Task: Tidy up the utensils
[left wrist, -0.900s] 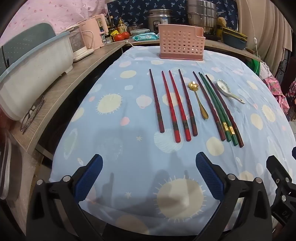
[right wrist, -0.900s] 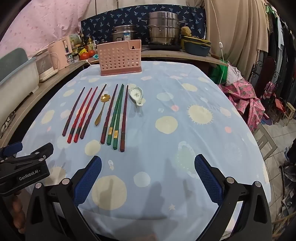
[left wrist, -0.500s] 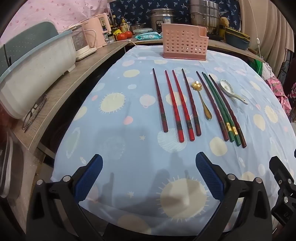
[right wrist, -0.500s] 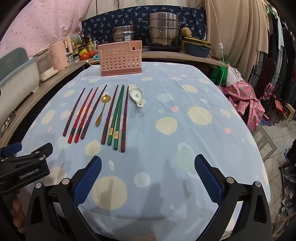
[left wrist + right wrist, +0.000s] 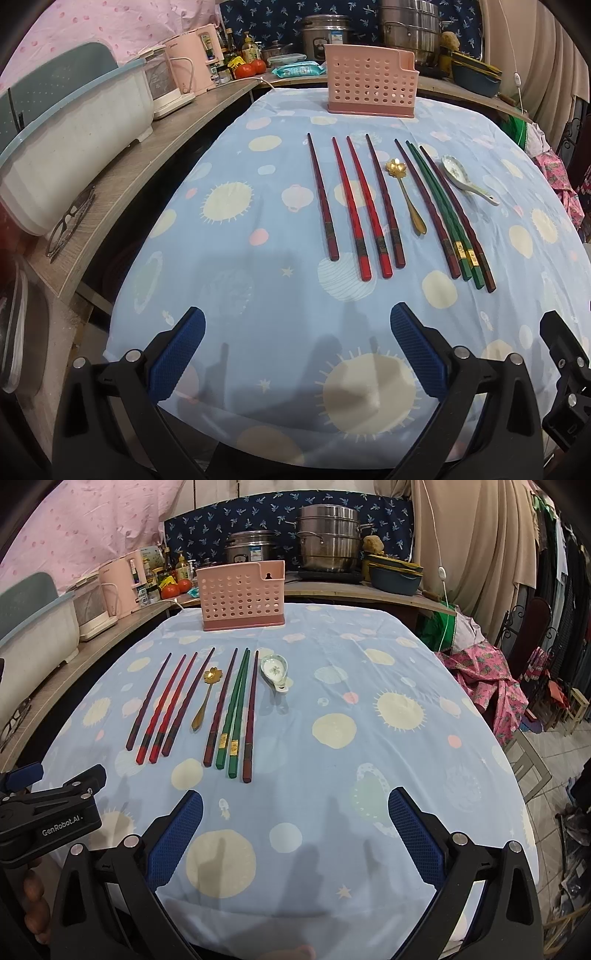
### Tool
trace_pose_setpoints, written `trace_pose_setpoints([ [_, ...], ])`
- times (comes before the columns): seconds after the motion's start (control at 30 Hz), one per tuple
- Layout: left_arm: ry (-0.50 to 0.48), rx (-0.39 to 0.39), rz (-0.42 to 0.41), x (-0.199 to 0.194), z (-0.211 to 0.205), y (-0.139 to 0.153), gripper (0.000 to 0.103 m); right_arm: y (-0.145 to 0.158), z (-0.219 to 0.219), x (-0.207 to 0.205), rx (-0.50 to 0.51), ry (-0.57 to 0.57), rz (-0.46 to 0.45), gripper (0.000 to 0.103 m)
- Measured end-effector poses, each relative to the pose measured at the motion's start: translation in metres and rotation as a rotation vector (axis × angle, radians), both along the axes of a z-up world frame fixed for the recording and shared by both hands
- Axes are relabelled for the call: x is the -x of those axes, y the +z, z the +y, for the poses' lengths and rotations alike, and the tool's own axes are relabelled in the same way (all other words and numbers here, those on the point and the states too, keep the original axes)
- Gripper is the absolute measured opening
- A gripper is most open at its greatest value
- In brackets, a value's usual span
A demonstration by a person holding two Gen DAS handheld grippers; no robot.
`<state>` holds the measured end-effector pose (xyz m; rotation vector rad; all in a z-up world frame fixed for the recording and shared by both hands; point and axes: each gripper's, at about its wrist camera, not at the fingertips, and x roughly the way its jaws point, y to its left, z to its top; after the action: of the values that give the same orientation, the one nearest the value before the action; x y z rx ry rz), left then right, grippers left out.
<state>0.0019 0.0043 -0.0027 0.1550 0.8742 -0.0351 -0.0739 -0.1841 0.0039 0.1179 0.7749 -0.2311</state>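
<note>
Several chopsticks lie side by side on the blue tablecloth (image 5: 258, 295): a dark red and bright red group (image 5: 356, 206) on the left, and a dark red and green group (image 5: 441, 210) on the right. A gold spoon (image 5: 406, 195) lies between the groups. A white ceramic spoon (image 5: 465, 177) lies at the far right. A pink perforated utensil holder (image 5: 371, 86) stands upright at the table's far edge, also in the right wrist view (image 5: 242, 596). My left gripper (image 5: 295, 354) is open and empty above the near edge. My right gripper (image 5: 291, 834) is open and empty, right of the chopsticks (image 5: 236, 709).
A wooden shelf (image 5: 122, 184) along the left holds a white tub (image 5: 70, 147), a pink appliance (image 5: 192, 66) and glasses (image 5: 70, 221). Steel pots (image 5: 328, 542) stand behind the holder. Clothes and chairs (image 5: 491, 686) are off the table's right.
The left gripper has shifted slightly left and forward, so the utensils sit a little further right in its view. The right gripper has barely moved. Both stay open.
</note>
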Motion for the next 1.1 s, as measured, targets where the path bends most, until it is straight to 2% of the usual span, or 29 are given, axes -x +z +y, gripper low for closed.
trace_pose_setpoints([
  [1.1, 0.011, 0.008, 0.017, -0.0015, 0.0032, -0.0035, 0.095, -0.0011, 0.0066, -0.0015, 0.011, 0.017, 0.008, 0.096],
])
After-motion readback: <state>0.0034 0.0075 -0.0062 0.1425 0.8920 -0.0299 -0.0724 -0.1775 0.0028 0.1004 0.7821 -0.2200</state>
